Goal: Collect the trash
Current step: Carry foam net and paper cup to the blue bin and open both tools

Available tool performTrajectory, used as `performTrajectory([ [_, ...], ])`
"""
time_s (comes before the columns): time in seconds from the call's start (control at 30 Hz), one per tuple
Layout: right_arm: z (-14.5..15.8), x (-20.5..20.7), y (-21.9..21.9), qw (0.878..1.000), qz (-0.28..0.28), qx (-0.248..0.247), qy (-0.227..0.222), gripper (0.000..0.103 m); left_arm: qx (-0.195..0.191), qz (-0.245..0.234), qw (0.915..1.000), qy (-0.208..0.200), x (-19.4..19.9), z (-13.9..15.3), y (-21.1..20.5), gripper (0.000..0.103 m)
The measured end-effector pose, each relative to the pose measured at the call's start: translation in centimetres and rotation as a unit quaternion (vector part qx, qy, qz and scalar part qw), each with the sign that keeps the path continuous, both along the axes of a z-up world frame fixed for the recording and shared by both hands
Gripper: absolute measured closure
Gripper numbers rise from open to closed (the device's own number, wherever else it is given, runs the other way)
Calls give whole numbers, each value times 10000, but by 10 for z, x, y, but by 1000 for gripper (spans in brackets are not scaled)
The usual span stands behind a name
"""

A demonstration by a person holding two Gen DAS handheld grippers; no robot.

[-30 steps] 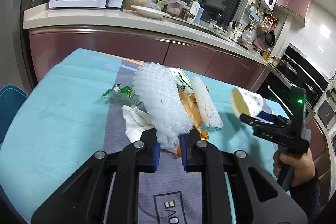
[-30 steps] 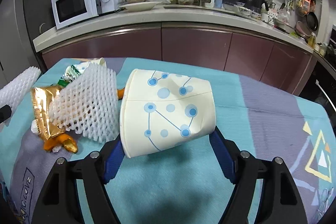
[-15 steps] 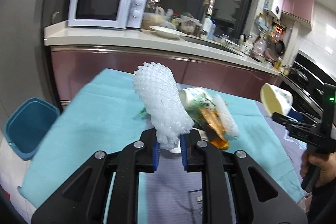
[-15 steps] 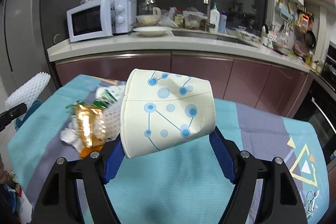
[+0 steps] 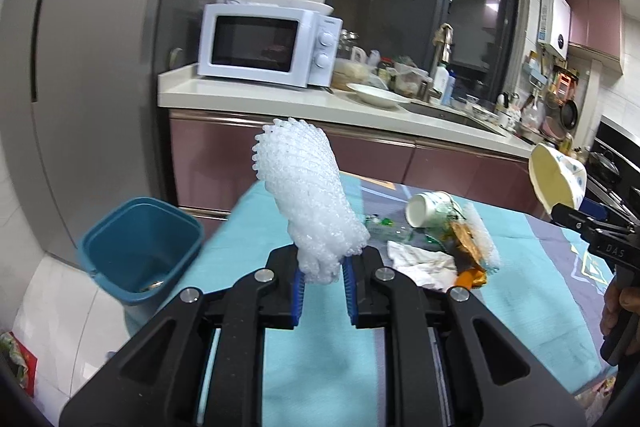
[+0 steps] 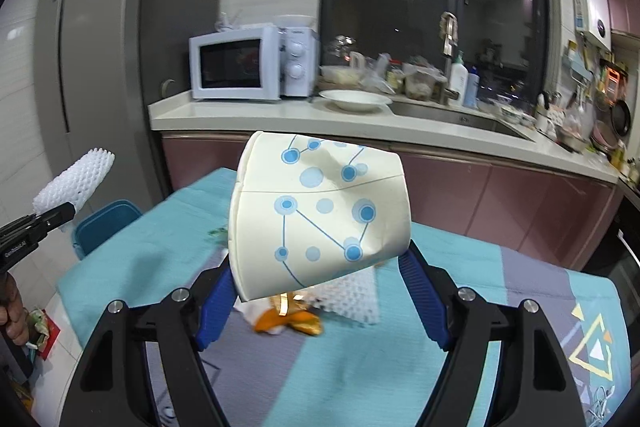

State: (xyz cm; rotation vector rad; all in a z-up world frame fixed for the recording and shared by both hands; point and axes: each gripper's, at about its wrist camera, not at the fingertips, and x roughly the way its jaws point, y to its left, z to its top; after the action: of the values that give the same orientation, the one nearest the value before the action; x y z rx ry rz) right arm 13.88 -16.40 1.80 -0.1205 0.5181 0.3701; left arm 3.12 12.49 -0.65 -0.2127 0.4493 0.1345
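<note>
Here, in the left wrist view, the left gripper [image 5: 323, 281] clamps a white foam fruit net [image 5: 308, 195]; the teal plastic bin [image 5: 140, 245] waits at 9 o'clock, so release squarely over it. In the right wrist view, the right gripper [image 6: 316, 301] pinches a dotted paper cup [image 6: 320, 217], with the bin at 9 o'clock.

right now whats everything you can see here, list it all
white foam fruit net: 1, white, held up in left tongs
dotted paper cup: 1, cream with blue dots, in right tongs
second foam net: 1, white, on table pile
green-print paper cup: 1, on its side, table
gold snack wrapper: 1, gold-orange, table pile
crumpled tissue: 1, white, table
teal plastic bin: 1, floor left of table
teal tablecloth table: 1
white microwave: 1, counter
white plate: 1, counter
left tongs: shut
right tongs: shut
</note>
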Motion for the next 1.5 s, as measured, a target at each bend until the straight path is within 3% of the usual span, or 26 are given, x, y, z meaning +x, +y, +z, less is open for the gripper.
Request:
performTrajectory([
  [0.37, 23, -36, 54, 9958, 875, 147, -248, 28, 160, 831, 9964, -53, -67, 7, 50, 87],
  [0.73, 28, -52, 124, 9819, 1858, 300, -228, 28, 379, 1706, 9843, 232, -116, 2, 103, 86],
  [1.03, 30, -43, 181, 9690, 2446, 340, -105, 28, 526, 2038, 9762, 522, -116, -9, 142, 86],
  [1.5, 20, -3, 303, 9504, 3105, -29, 157, 28, 543, 2155, 9716, 816, -72, -28, 203, 85],
])
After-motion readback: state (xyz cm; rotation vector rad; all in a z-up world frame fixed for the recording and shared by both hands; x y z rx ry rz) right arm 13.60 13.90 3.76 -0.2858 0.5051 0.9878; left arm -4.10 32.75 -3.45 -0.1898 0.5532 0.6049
